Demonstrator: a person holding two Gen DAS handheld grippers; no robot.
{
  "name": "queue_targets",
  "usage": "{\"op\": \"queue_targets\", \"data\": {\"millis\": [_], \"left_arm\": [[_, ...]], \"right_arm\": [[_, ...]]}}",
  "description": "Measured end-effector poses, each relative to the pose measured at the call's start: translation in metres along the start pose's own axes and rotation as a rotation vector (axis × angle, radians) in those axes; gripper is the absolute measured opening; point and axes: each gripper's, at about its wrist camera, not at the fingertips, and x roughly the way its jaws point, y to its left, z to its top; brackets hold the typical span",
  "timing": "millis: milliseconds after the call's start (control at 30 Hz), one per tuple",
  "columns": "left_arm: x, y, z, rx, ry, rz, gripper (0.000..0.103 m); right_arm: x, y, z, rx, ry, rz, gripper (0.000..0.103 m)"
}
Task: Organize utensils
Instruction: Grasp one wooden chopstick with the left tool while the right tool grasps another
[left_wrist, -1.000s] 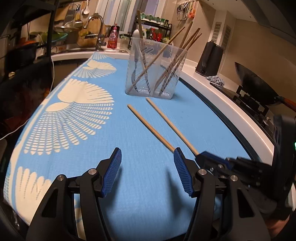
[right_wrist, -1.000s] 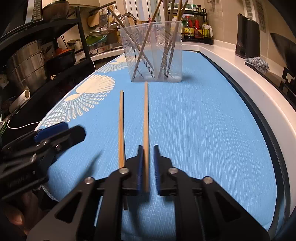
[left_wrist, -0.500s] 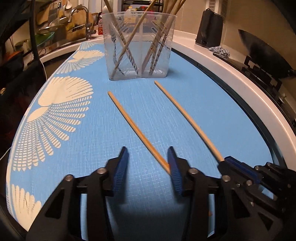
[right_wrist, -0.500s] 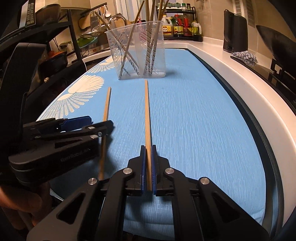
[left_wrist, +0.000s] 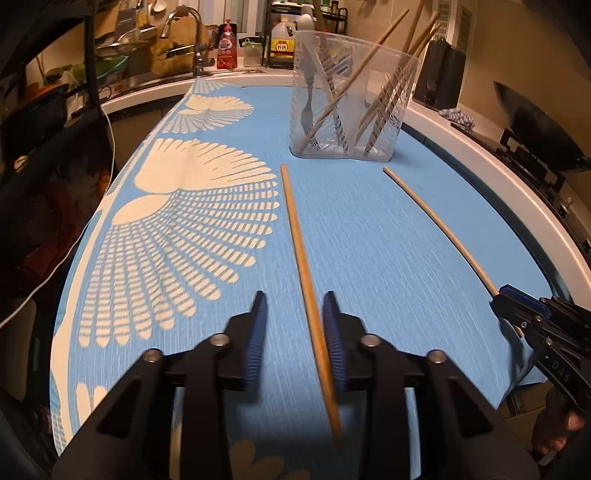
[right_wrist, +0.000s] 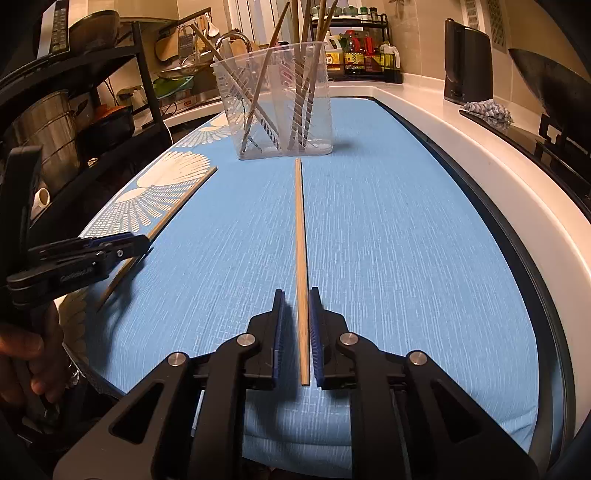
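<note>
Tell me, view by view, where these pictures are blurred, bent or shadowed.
Left wrist view: the fisheye bows the white counter edge and the far chopstick; the near chopstick goes soft between the left gripper fingers; warm dim light, dark corners. Right wrist view: the chopstick stays sharp; the left gripper casts a smeared shadow on the blue mat.
</note>
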Motion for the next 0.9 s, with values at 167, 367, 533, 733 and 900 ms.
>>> {"op": "queue_targets", "data": {"millis": [167,367,533,733,900], "left_arm": [[-0.011,-0.011,-0.019,0.001,-0.056,0.025,0.038],[-0.014,-0.021,-0.026,0.009,-0.100,0.068,0.038],[-0.014,-0.022,-0.027,0.011,-0.115,0.080,0.038],[-0.018,-0.023,-0.038,0.013,-0.182,0.087,0.034],[-0.021,-0.024,-0.045,0.022,-0.223,0.089,0.019]], "right_arm": [[-0.003,0.003,-0.004,-0.009,-0.015,-0.021,0.016],[-0.005,0.002,-0.006,-0.012,-0.028,-0.051,0.016],[-0.005,0.003,-0.007,-0.019,-0.038,-0.067,0.016],[-0.004,0.005,-0.009,-0.028,-0.053,-0.083,0.015],[-0.004,0.005,-0.009,-0.029,-0.057,-0.079,0.011]]}}
